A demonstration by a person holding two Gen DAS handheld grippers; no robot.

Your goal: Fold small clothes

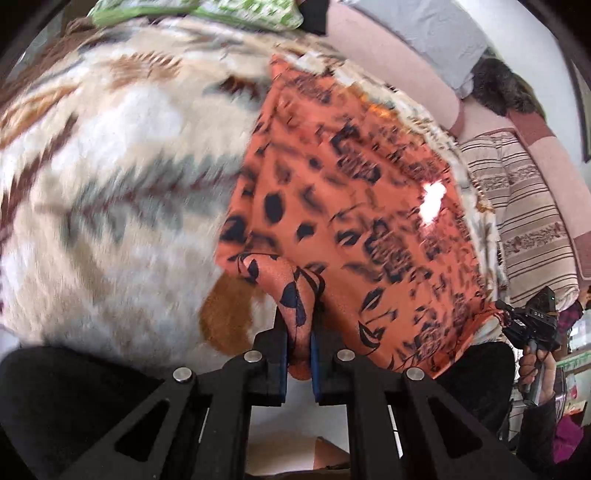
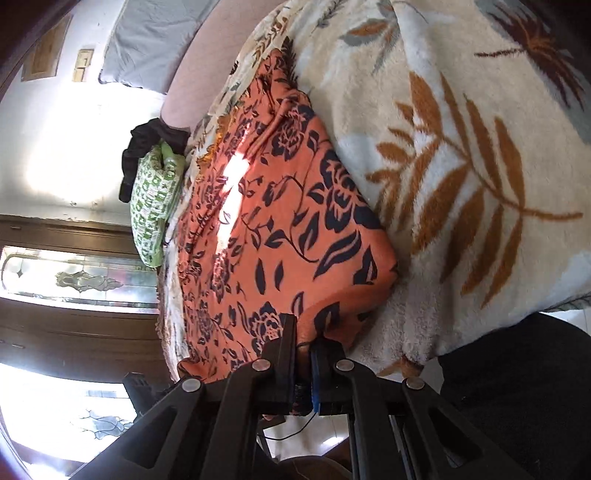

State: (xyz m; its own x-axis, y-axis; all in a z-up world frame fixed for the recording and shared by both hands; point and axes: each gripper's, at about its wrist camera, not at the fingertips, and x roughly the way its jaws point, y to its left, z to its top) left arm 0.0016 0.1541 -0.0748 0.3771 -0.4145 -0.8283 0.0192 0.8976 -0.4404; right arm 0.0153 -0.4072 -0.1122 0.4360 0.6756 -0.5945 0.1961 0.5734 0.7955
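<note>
Left wrist view
Left gripper (image 1: 300,314): clenched on a bunched corner of the orange floral cloth (image 1: 351,206) — the fabric is squeezed between the blue pads and hangs out below them.
Cloth: spread on the leaf-print blanket (image 1: 110,177), reaching from the jaws up and to the right across it.
Right gripper (image 1: 532,321): at the cloth's far right corner, held in a hand (image 1: 535,373); its jaws are too small here to read.
Beside the blanket: a striped cushion (image 1: 524,206) to its right, a green-patterned bag (image 1: 192,11) at its top edge.

Right wrist view
Right gripper (image 2: 303,332): grasping the near edge of the cloth (image 2: 280,229), jaws pinched tight with fabric between them.
Cloth: lies flat on the blanket (image 2: 461,177) — along its left part, with the blanket's brown leaf print bare to the right.
Green-patterned bag (image 2: 155,206): just off the blanket's left edge, a black item (image 2: 147,147) touching its top.
</note>
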